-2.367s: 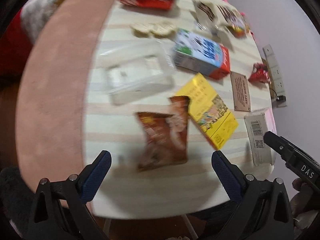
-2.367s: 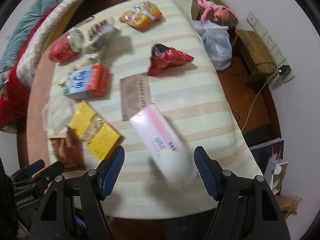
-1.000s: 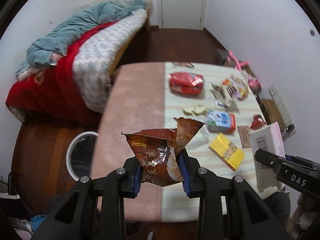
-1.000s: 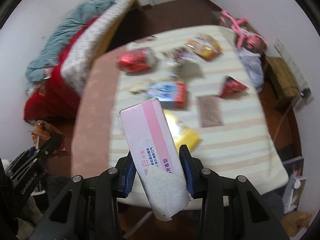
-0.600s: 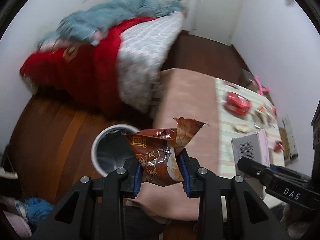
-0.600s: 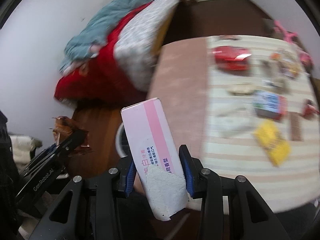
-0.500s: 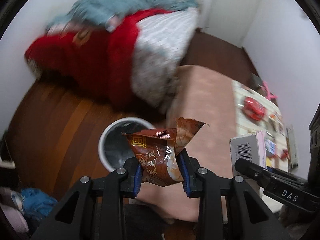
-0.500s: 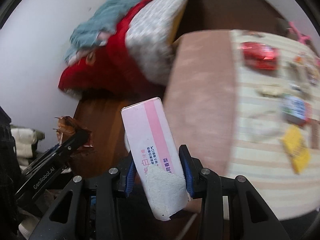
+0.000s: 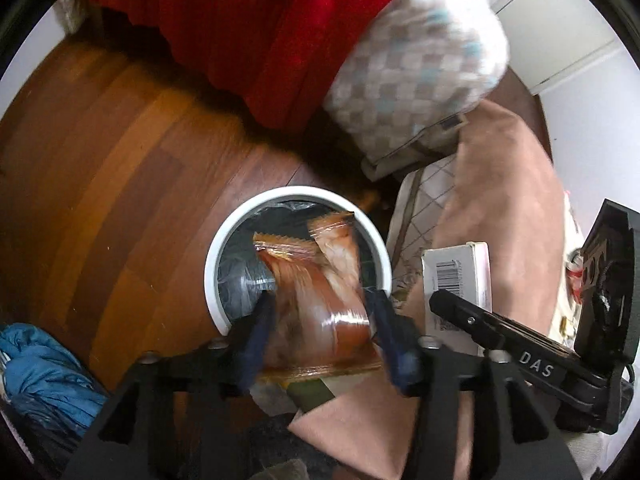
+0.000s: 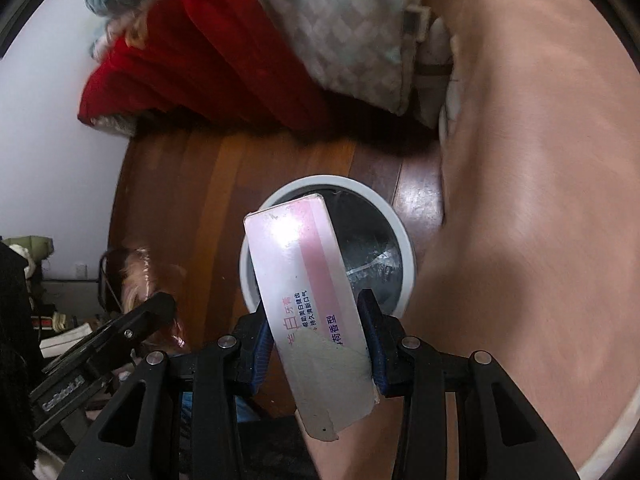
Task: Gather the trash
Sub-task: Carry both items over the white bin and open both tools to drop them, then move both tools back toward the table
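Gaping below both loads, lined bin (image 9: 296, 196) holds plastic.

Dim, motion-blurred, heavy fisheye warp

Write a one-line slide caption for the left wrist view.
Left gripper opening over the white bin, brown snack wrapper between its jaws.

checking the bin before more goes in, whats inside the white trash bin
The white trash bin has a dark plastic liner, crinkled and shiny. The brown snack wrapper and the pink and white box cover much of its opening, so other contents cannot be seen.
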`<state>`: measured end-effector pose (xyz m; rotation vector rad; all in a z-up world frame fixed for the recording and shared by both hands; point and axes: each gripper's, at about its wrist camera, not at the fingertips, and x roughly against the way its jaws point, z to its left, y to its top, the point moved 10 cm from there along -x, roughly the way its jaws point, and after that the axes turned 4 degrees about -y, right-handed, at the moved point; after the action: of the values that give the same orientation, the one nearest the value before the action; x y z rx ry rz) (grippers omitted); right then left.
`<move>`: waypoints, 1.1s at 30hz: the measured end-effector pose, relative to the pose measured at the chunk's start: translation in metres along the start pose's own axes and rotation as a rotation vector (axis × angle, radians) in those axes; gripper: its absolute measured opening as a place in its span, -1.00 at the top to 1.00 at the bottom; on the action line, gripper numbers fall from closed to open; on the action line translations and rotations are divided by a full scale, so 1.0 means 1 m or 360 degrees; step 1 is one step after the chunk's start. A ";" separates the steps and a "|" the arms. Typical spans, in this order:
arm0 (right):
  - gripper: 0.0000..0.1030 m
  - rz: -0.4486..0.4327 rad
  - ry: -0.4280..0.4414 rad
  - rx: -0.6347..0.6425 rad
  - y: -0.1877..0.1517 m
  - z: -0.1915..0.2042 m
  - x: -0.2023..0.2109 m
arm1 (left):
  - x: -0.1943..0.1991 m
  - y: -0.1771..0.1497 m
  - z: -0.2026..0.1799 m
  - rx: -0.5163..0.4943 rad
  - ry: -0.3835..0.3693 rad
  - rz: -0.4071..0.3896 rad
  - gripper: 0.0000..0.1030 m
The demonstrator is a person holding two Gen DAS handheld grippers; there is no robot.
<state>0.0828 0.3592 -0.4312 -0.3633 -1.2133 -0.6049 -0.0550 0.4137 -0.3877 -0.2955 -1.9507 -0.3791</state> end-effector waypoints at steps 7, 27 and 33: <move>-0.30 0.0071 -0.0019 0.0067 0.015 0.000 -0.019 | -0.002 0.006 0.035 0.0077 0.0167 -0.0036 -0.92; -1.00 -0.0055 -0.0444 0.0352 -0.033 -0.005 0.026 | 0.065 -0.035 0.059 -0.0034 0.0533 -0.0286 -0.93; -1.00 -0.0157 -0.0402 0.0348 -0.043 -0.001 0.061 | 0.088 -0.043 0.047 -0.0071 0.0542 -0.0351 -0.93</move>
<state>0.0710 0.3101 -0.3762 -0.1994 -1.5315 -0.5147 -0.1453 0.3959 -0.3296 -0.0383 -1.6438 -0.5782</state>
